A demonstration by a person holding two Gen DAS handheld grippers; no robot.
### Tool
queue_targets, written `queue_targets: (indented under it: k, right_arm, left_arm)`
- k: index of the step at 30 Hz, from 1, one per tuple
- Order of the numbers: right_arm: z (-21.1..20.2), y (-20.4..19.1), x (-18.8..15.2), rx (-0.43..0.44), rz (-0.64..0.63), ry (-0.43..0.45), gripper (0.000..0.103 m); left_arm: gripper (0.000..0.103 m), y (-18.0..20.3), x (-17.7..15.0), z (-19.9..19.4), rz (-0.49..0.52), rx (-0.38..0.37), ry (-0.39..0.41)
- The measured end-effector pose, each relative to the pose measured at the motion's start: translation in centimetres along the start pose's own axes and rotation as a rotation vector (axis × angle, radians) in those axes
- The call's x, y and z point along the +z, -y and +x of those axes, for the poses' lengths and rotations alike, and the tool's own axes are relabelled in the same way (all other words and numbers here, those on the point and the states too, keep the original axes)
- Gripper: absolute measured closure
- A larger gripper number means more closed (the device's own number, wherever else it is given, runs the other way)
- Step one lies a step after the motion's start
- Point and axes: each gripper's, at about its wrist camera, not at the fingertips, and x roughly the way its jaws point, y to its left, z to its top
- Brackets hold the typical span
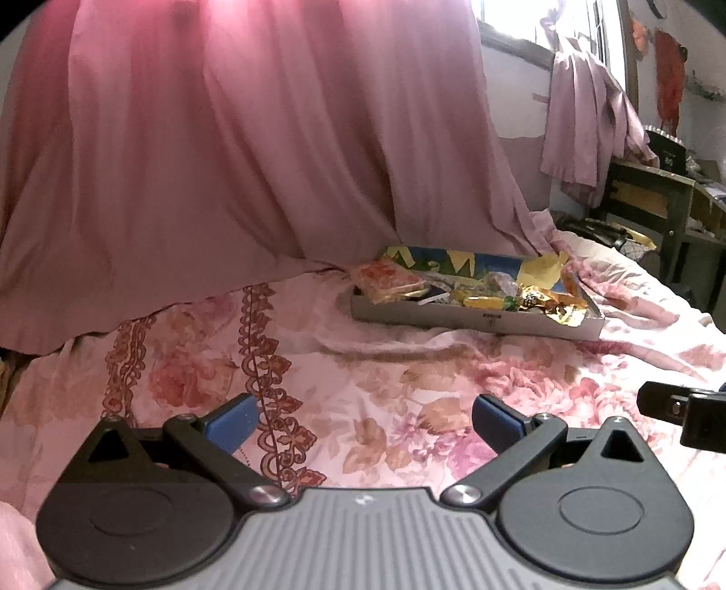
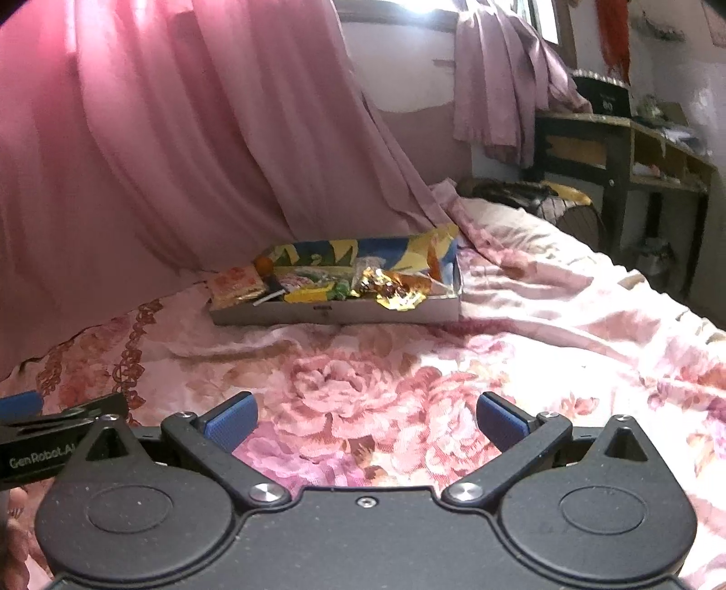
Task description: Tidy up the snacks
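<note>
Over the bedspread (image 2: 363, 363), both grippers (image 1: 363, 424) (image 2: 365, 422) hover, jaws spread.

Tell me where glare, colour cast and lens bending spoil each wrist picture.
Left wrist view: the window at top right is blown out white, the curtain glows pink, edges curve and darken. Right wrist view: the same window glare at the top, the box of snacks is soft, the desk bends.

Both views are taken low over the bed (image 1: 363, 363), facing forward toward the pink curtain (image 1: 227, 159). The snack box (image 1: 476, 313) is seen well ahead, right of centre from the left wrist and centred from the right wrist (image 2: 336, 308). Box, curtain and bedspread are shared.
</note>
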Motion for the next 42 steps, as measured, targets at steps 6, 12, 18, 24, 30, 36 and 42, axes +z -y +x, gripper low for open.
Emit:
queue_targets:
  k: [6,12,18,24,30,36,42]
  right_arm:
    - [0.8,0.4,-0.2,-0.014,0.034,-0.053,0.001]
    - [1.0,0.2,-0.4,-0.02,0.017,-0.068,0.001]
    - [1.2,0.0,-0.5,-0.02,0.006,-0.077,0.001]
    - [1.3,0.0,-0.6,-0.016,0.004,-0.087,0.001]
    - [1.4,0.0,-0.7,-0.014,0.002,-0.093,0.001]
    - [1.4,-0.1,-0.7,-0.014,0.002,-0.094,0.001]
    - [1.5,-0.1,-0.9,-0.012,0.0,-0.101,0.001]
  left_arm:
    - [0.0,-0.2,-0.1,0.2,-0.009,0.008,-0.013]
    - [0.0,-0.3,0.0,0.2,-0.012,0.012,-0.019]
    - [0.0,-0.3,-0.1,0.2,-0.012,0.013,-0.02]
    - [0.0,-0.3,-0.2,0.2,-0.015,0.014,-0.021]
    - [0.0,-0.3,-0.2,0.2,-0.014,0.014,-0.021]
    - [0.0,-0.3,-0.1,0.2,-0.014,0.014,-0.022]
    - [0.0,-0.3,-0.1,0.2,-0.014,0.014,-0.022]
